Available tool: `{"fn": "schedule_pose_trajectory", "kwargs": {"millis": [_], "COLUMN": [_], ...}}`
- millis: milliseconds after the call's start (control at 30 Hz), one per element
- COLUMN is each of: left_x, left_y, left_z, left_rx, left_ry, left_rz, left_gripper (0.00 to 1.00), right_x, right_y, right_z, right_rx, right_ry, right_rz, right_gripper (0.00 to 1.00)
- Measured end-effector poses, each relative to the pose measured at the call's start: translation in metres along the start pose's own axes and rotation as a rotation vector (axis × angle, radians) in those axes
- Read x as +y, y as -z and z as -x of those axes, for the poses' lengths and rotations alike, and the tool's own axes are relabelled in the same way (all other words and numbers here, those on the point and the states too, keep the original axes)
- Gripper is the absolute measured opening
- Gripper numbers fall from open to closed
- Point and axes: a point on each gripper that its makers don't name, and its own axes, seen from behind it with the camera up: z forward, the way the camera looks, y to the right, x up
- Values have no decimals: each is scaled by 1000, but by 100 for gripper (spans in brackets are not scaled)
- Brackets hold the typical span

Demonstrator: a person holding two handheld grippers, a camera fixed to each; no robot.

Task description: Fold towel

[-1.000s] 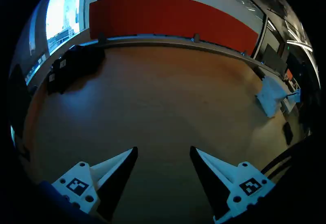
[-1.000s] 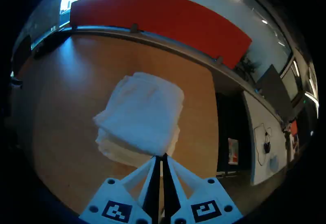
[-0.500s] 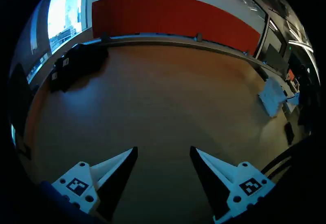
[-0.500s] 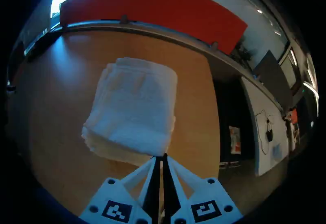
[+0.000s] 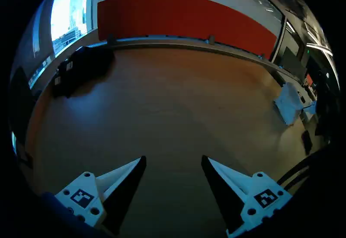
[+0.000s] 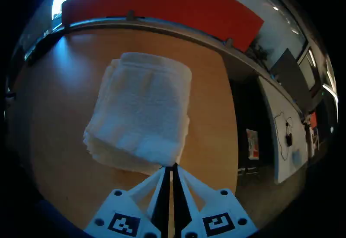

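**While one gripper nips the folded towel, the other hangs open over bare wood**

Where the left gripper view looks out, the left gripper (image 5: pixel 173 158) has its two white fingers spread wide apart, with nothing between them but the brown wooden table (image 5: pixel 173 108). A black bag (image 5: pixel 82 67) sits at the table's far left corner, below a bright window (image 5: pixel 69 17). A long red panel (image 5: pixel 186 17) runs along the far edge of the table. Near the table's right edge, well apart from this gripper, the towel (image 5: pixel 289 104) shows small and pale. Its folds are too small to make out from here. Dark cables (image 5: pixel 302 168) curve past the right-hand finger.

As the right gripper view has it, the right gripper (image 6: pixel 172 166) has its fingers drawn together, with just a thin slit between them. Their tips meet the near corner of the towel (image 6: pixel 142 112), and that corner appears pinched between them. The towel is white and folded into a thick stack of several layers, with a rounded fold at its far end and the stacked edges showing on its near left side. It sits on the wood straight ahead of the fingers, close to the table's right-hand edge. Beyond that edge lies dark floor (image 6: pixel 244 108), and the red panel stands along the far side.
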Motion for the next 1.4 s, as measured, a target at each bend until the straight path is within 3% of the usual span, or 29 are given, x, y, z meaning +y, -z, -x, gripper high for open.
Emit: {"fn": "schedule_pose_trajectory", "kwargs": {"millis": [367, 700, 767, 900, 933, 1400], "left_x": [0, -2, -3, -3, -3, -8], "left_y": [-1, -1, -1, -1, -1, 1], "left_z": [-3, -5, -5, -5, -5, -13], "left_rx": [1, 6, 7, 9, 10, 31], "left_ry": [4, 6, 6, 9, 9, 13], "left_rz": [-1, 1, 0, 2, 2, 3], "left_gripper": [95, 95, 95, 94, 94, 94], "right_x": [-1, 8, 9, 9, 9, -16], "right_y": [1, 5, 6, 11, 12, 29], "right_z": [0, 3, 3, 2, 1, -32], "right_rx": [15, 42, 51, 74, 80, 190], "right_ry": [-4, -38, -49, -69, -72, -108], "right_rz": [4, 60, 64, 72, 74, 63], "right_gripper": [6, 37, 45, 96, 100, 100]}}
